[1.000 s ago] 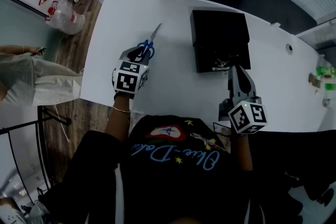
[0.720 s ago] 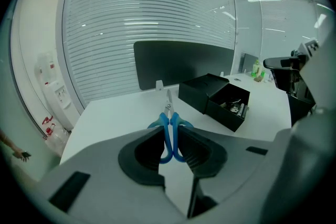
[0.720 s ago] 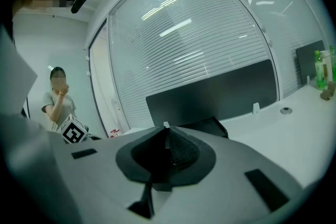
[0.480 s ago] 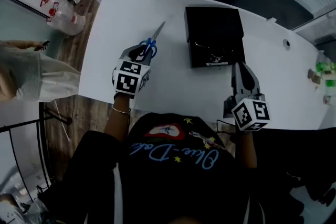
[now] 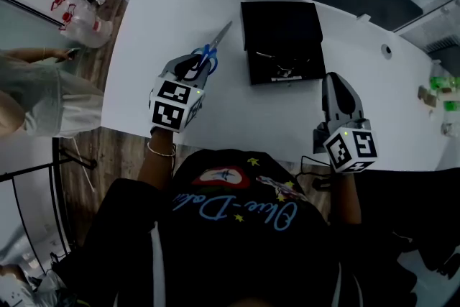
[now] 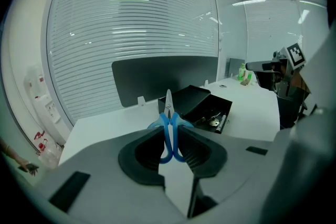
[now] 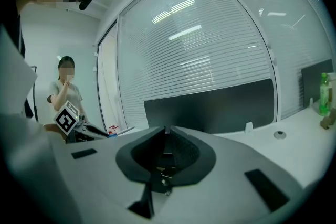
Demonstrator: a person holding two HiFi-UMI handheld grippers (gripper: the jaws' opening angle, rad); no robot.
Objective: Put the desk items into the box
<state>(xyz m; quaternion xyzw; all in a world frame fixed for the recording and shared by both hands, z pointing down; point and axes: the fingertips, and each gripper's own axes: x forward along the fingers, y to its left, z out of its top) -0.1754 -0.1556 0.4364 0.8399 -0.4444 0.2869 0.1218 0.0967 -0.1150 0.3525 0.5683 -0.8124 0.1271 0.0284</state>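
Head view: the left gripper [image 5: 195,67] is shown clamped on the blue handles of the scissors [image 5: 213,47], whose blade points straight ahead of it, away from the person. The black box [image 5: 282,39] lies open on the white table [image 5: 136,90], ahead of this gripper and to its right, apart from the scissors. The right gripper [image 5: 336,80] is shown with its 2 jaws pressed together and nothing between them; the box lies ahead of it and to its left

Left gripper view: the scissors [image 6: 169,131] are pinched by their handle loops between the 2 jaws, the blade aimed forward. The box [image 6: 191,98] is seen just beyond the blade tip, slightly to the right, with small items [image 6: 214,121] inside it. The right gripper [image 6: 265,66] is seen far to the right

Right gripper view: the jaws are seen meeting at their tips, with nothing held. The left gripper [image 7: 92,131] is seen far to the left, a standing person [image 7: 65,89] beyond it, and a green bottle [image 7: 325,93] far to the right
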